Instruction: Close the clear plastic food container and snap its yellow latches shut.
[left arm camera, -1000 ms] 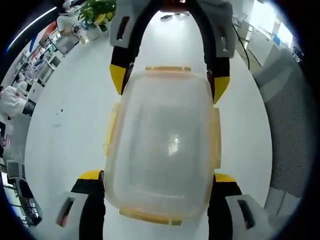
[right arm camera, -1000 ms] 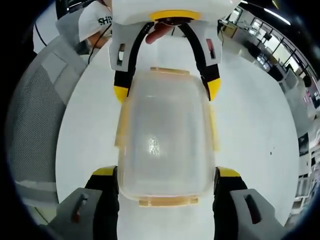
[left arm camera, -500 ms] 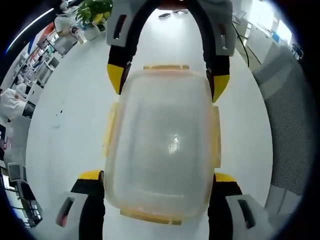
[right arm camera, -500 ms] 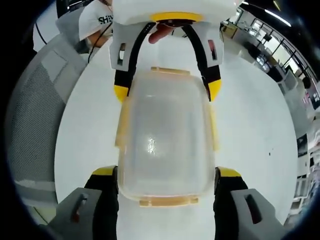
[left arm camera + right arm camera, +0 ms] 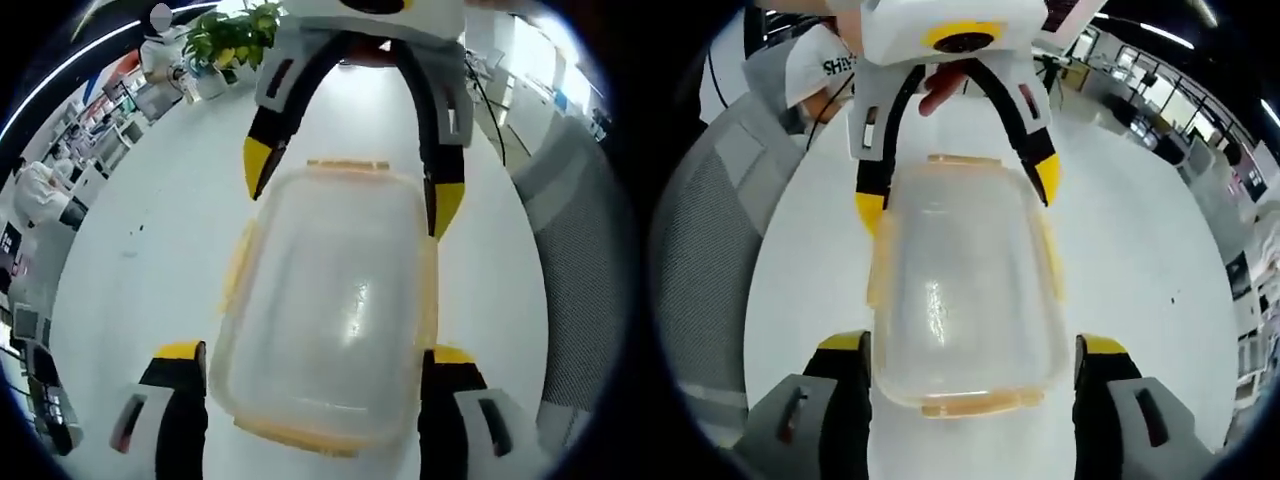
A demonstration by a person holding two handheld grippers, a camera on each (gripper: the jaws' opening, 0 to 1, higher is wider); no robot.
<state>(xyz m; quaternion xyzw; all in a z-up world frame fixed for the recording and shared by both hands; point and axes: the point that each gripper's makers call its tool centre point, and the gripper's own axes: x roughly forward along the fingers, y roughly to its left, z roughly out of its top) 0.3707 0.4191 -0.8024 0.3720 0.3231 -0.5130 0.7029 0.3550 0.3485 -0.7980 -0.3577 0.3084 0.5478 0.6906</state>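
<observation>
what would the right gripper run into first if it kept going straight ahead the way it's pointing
The right gripper already has the clear container between its jaws, so that comes first. Straight beyond its far end sits the left gripper, facing back at it; the depth between them is unclear.

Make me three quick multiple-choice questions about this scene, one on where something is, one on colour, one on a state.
1. Where is the clear plastic container?
A. between the two hand-held grippers
B. on the mesh chair
C. beside the plant

2. What colour are the latches?
A. blue
B. yellow
C. red

3. How do the right hand-held gripper's jaws stand?
A. closed together above the lid
B. clamped on a latch
C. spread, one at each side of the container

Answers: 1 A, the left hand-held gripper and the right one flank opposite ends. 2 B, yellowish tabs edge the lid. 3 C, a jaw shows on each side.
</observation>
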